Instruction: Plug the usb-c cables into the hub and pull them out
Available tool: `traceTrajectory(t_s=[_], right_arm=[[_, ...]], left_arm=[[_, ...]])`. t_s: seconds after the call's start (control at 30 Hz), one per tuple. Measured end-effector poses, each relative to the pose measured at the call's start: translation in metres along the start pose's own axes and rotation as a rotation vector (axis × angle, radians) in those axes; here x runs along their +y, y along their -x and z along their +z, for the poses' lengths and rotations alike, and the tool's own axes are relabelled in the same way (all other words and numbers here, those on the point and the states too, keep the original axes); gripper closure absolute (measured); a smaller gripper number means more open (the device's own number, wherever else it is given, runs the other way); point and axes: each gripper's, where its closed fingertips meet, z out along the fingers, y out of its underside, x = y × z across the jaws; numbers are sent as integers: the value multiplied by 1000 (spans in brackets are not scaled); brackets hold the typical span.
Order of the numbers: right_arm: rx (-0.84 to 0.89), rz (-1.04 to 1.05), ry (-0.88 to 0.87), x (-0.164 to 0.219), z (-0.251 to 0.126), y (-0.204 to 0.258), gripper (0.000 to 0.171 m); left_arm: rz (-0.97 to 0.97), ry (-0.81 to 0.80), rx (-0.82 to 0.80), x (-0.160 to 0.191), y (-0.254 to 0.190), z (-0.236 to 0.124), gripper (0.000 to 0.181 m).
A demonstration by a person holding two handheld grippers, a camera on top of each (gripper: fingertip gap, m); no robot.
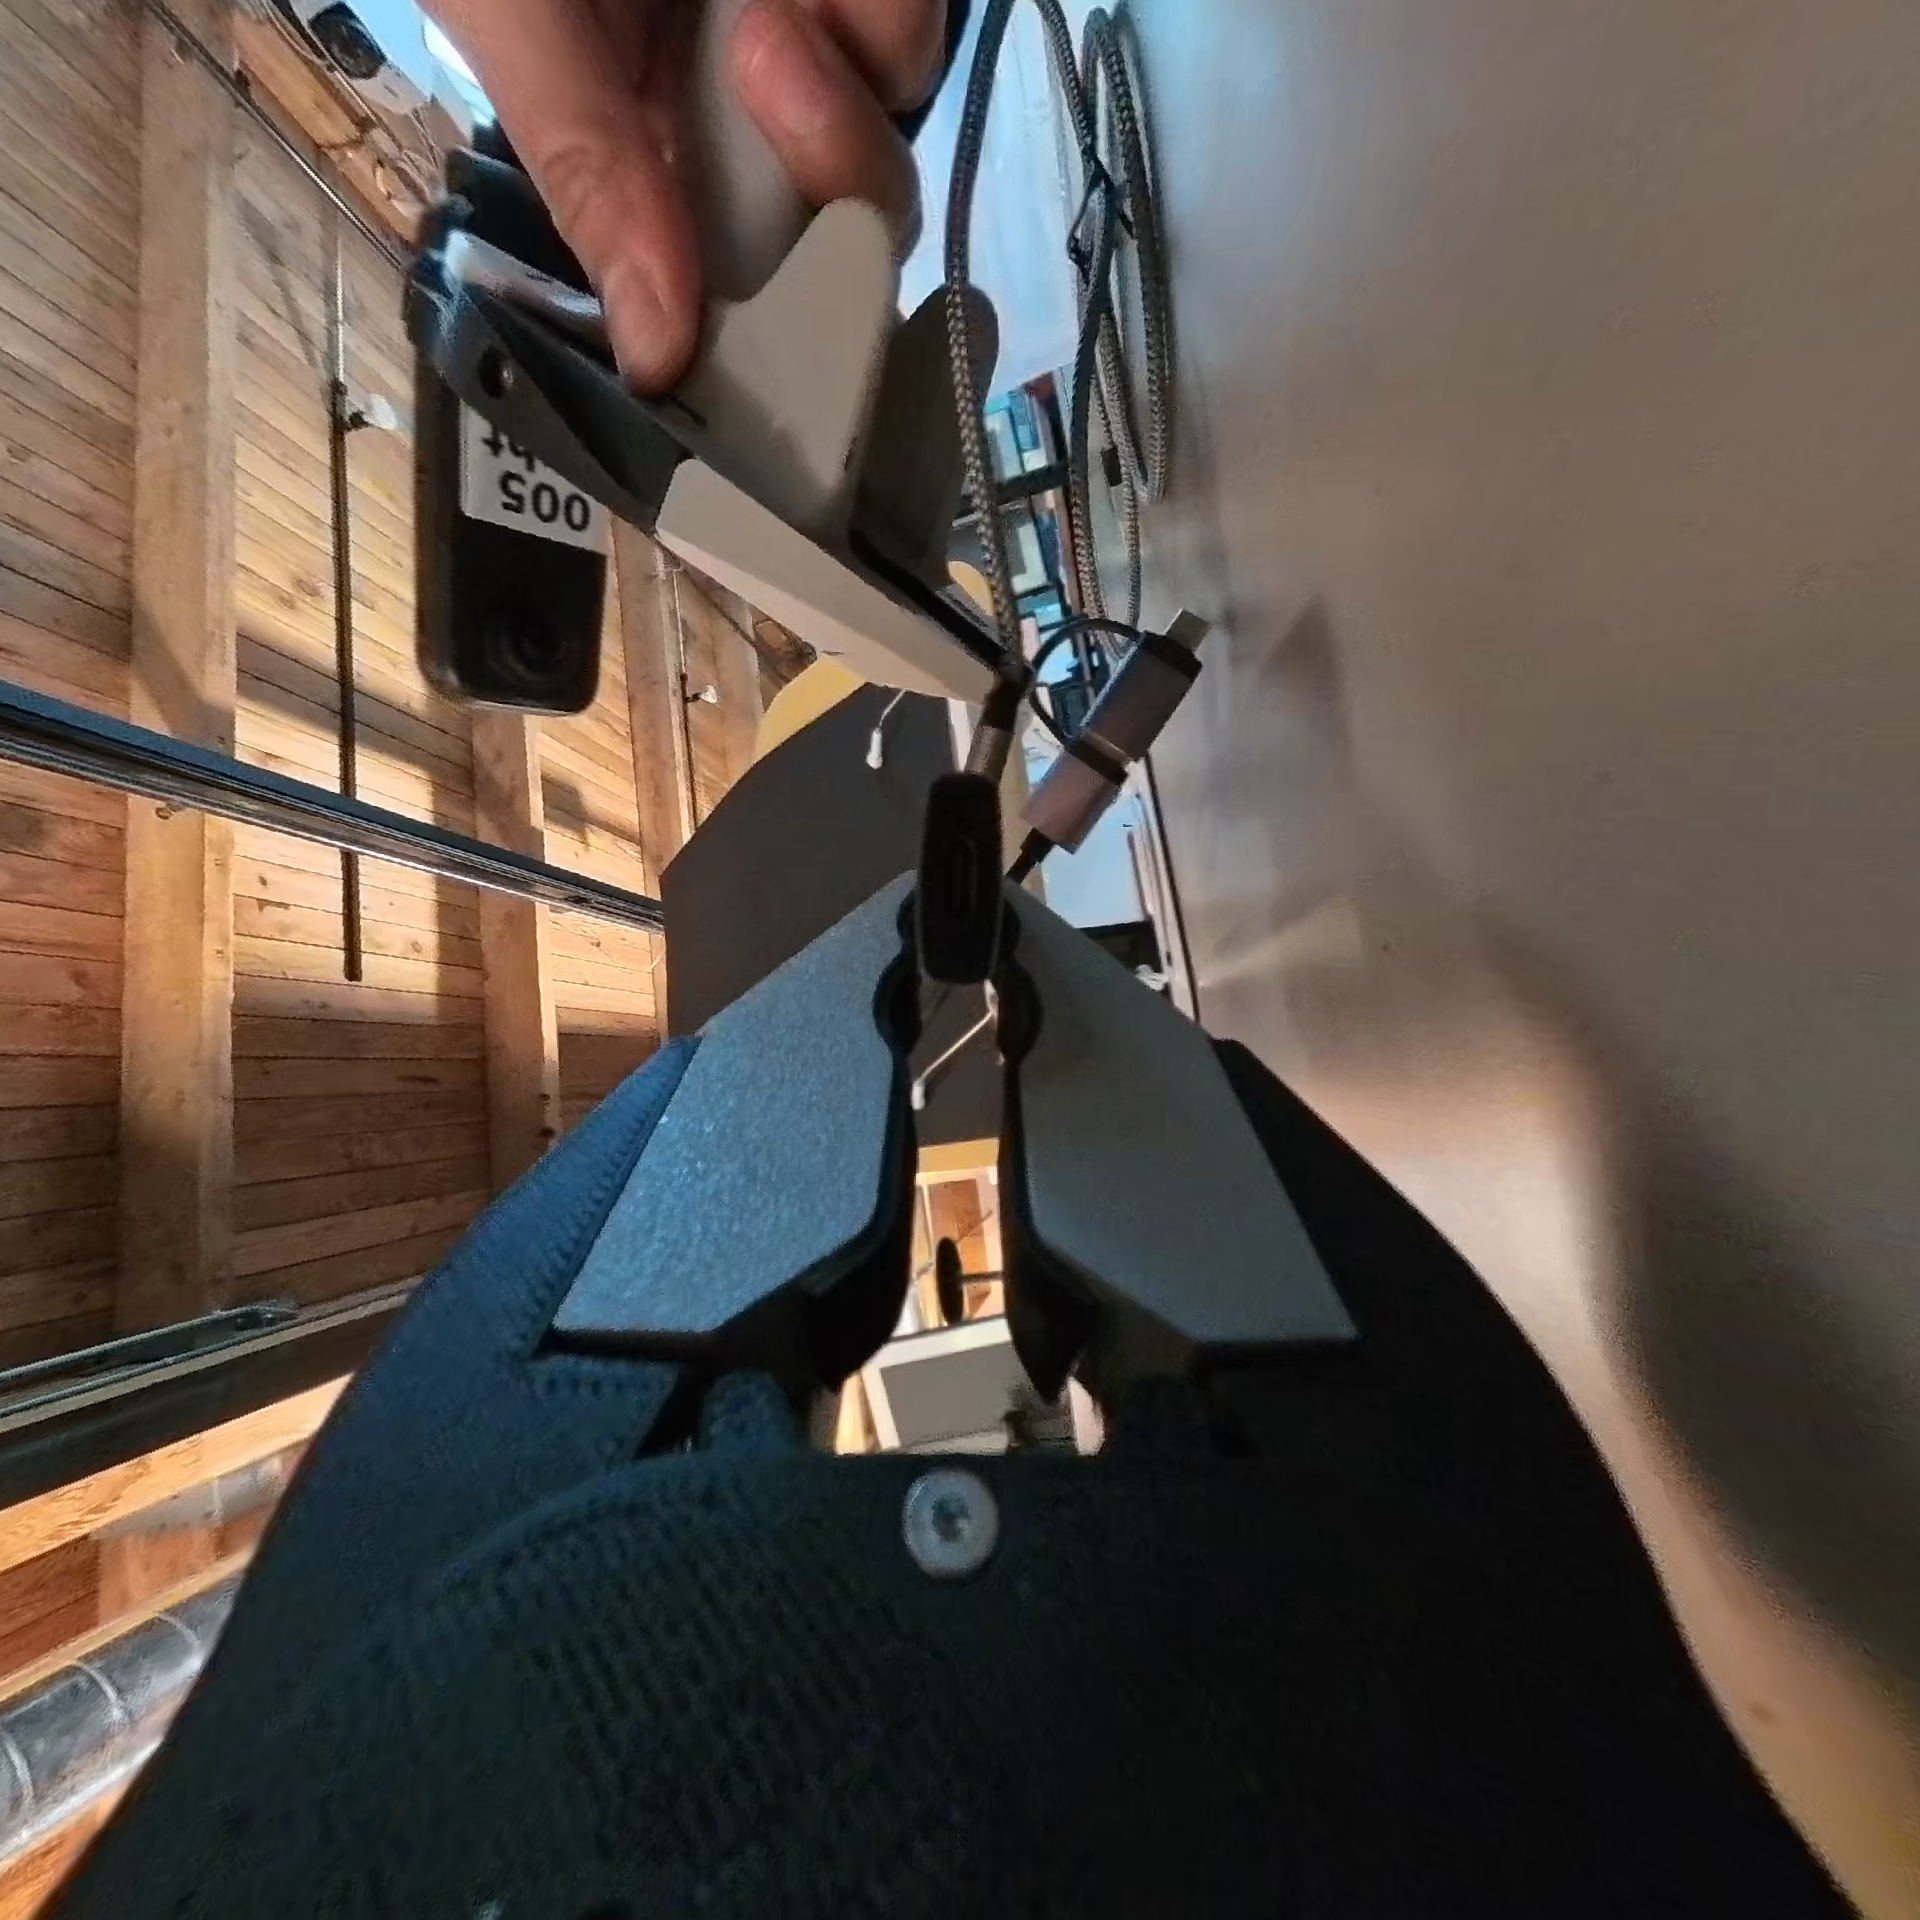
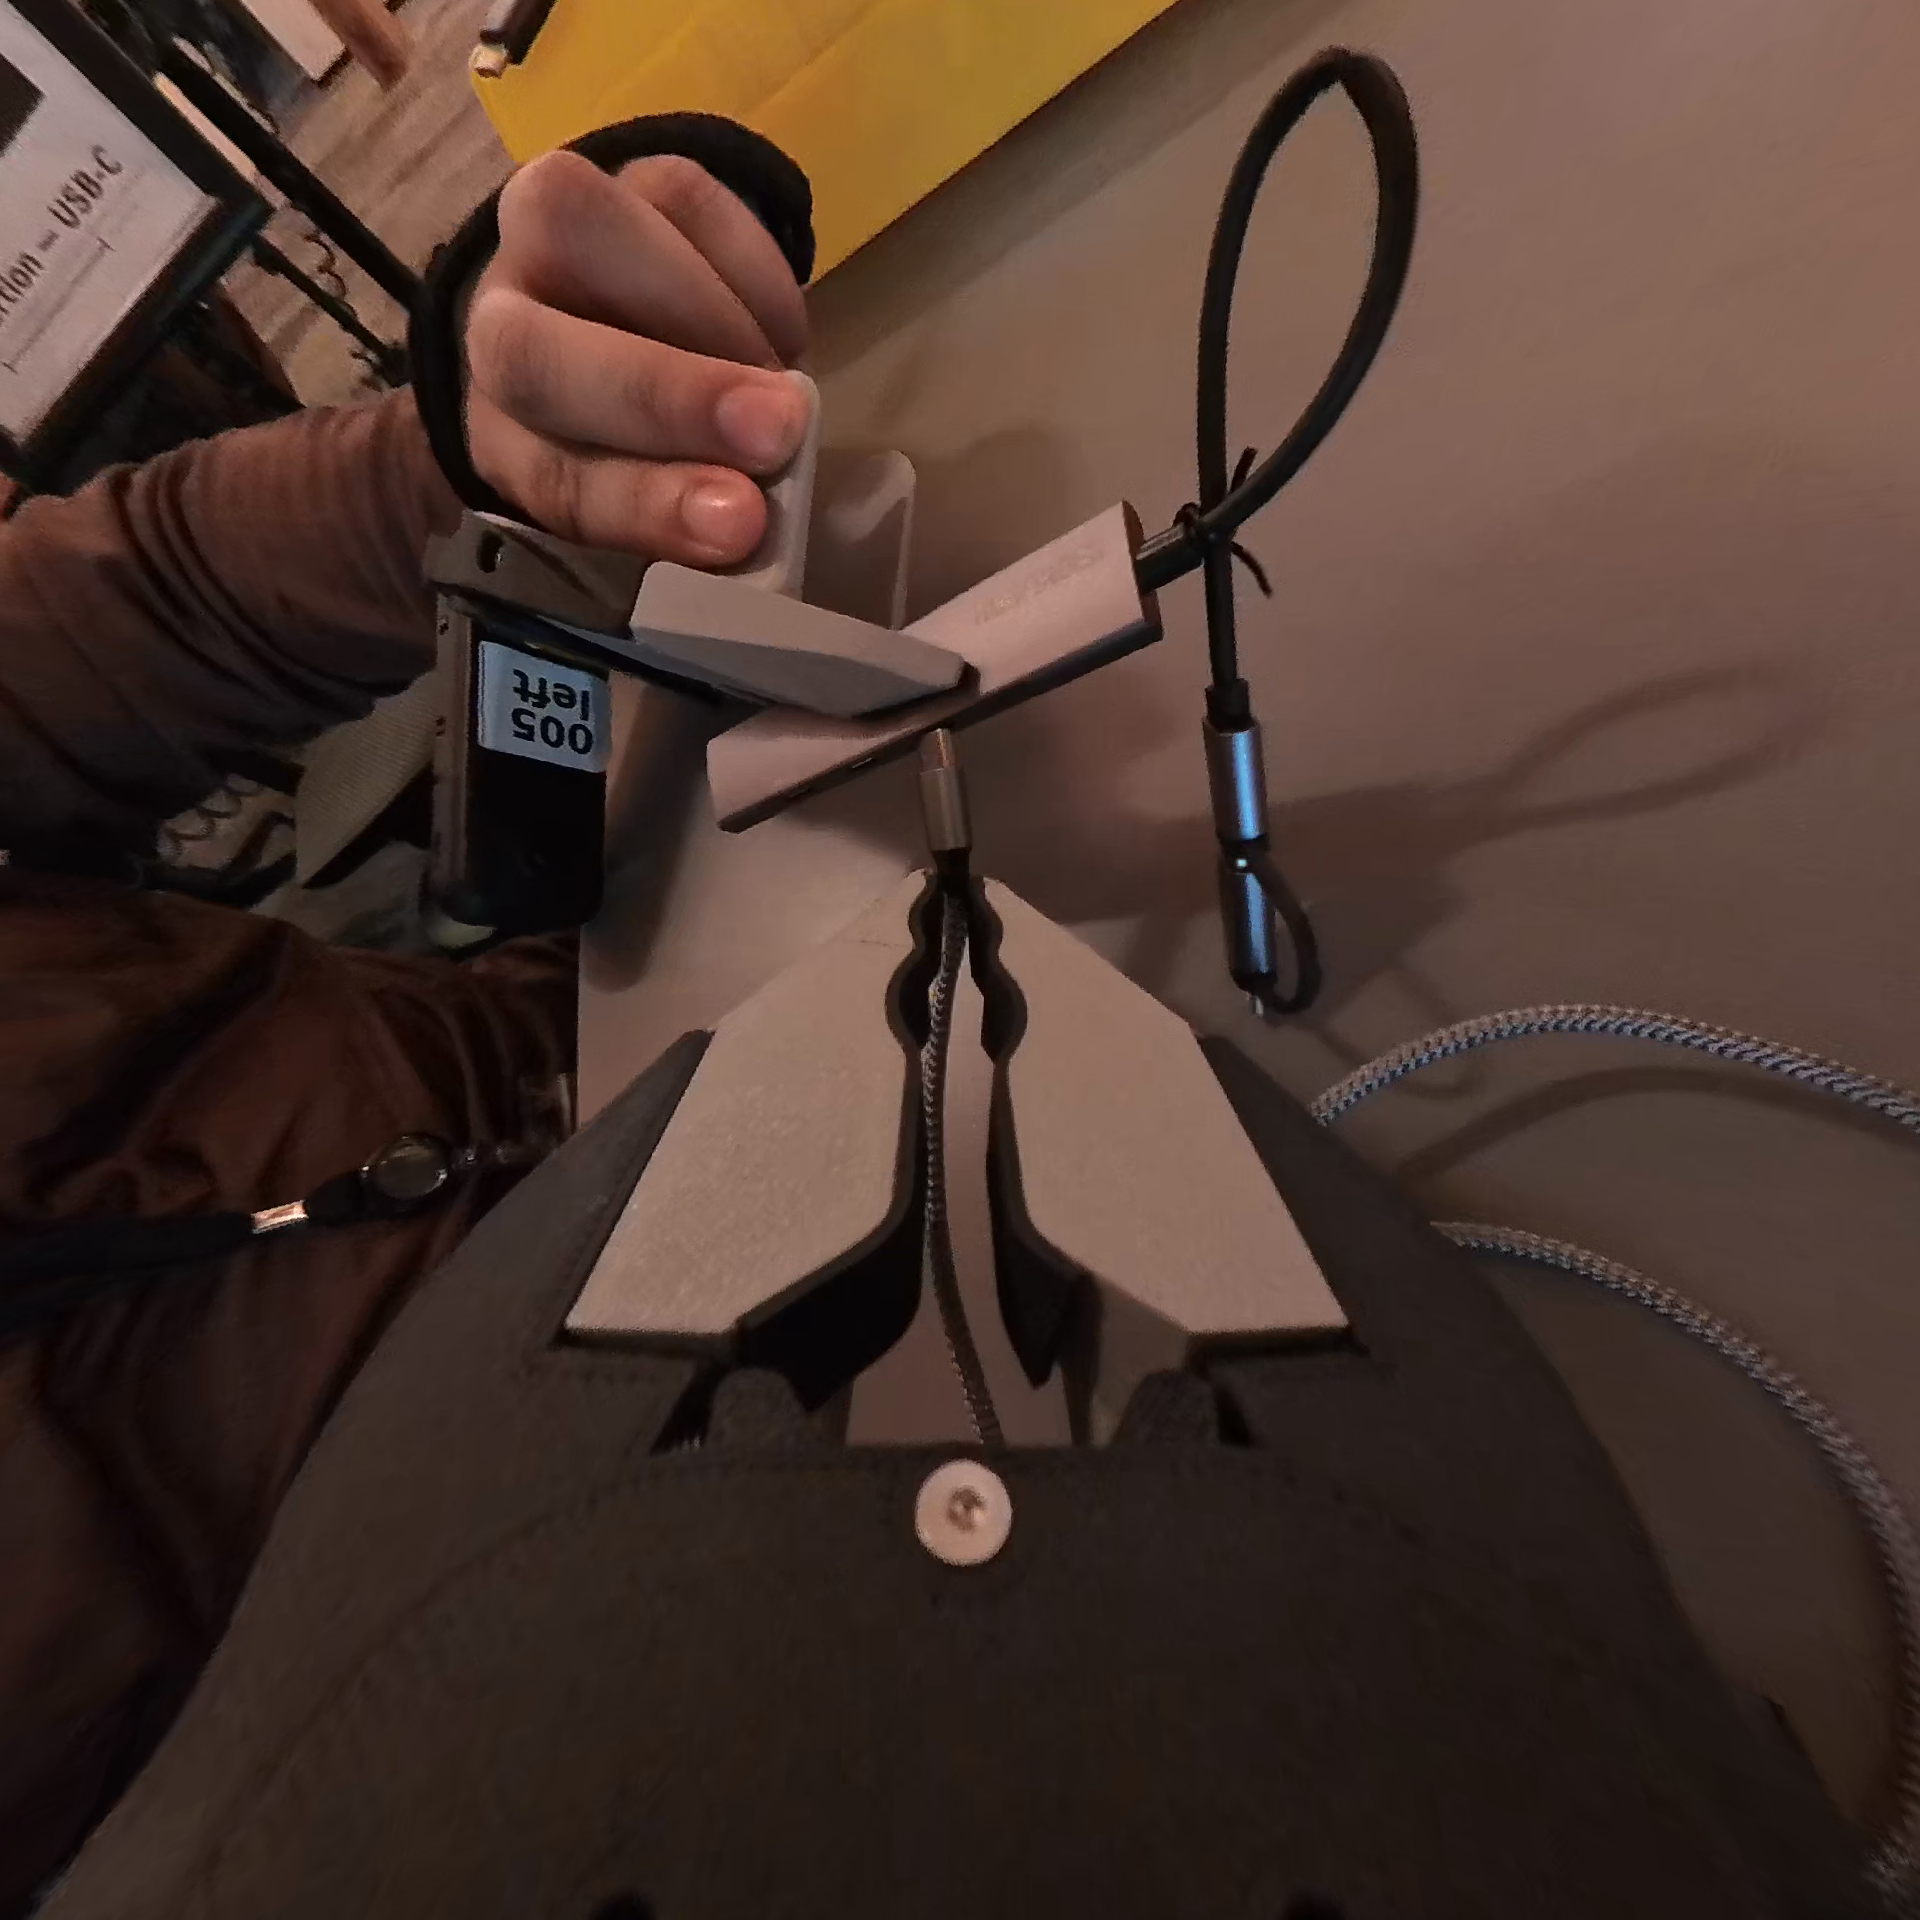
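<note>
In the left wrist view my left gripper is shut on the slim grey hub, seen end-on and held off the table. The right wrist view shows the hub as a flat slab pinched by the left gripper. My right gripper is shut on the braided usb-c cable just behind its metal plug. The plug's tip meets the hub's long edge. The hub's own black cable loops up, and its connector hangs down.
The beige table lies under both grippers. The braided cable's slack curves over it at right, and coils show in the left wrist view. A person's brown sleeve is at left. A yellow object lies beyond. The tips of both grippers are at nearly the same place.
</note>
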Motion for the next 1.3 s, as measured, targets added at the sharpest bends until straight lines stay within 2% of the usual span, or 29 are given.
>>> traceTrajectory(t_s=[0.23, 0.47, 0.73, 0.93, 1.3], right_arm=[[-101, 97, 19, 6, -1, 5, 169], [-164, 103, 58, 5, -9, 12, 169], [-178, 121, 21, -1, -13, 12, 169], [-259, 138, -27, -6, -19, 19, 170], [-261, 207, -29, -4, -3, 15, 170]], left_arm=[[14, -29, -10, -8, 2, -2, 174], [16, -52, -37, -15, 9, -3, 173], [-21, -22, -42, -12, 15, -4, 174], [-27, -34, -79, -13, 23, -7, 174], [25, 31, -42, -6, 13, -3, 175]])
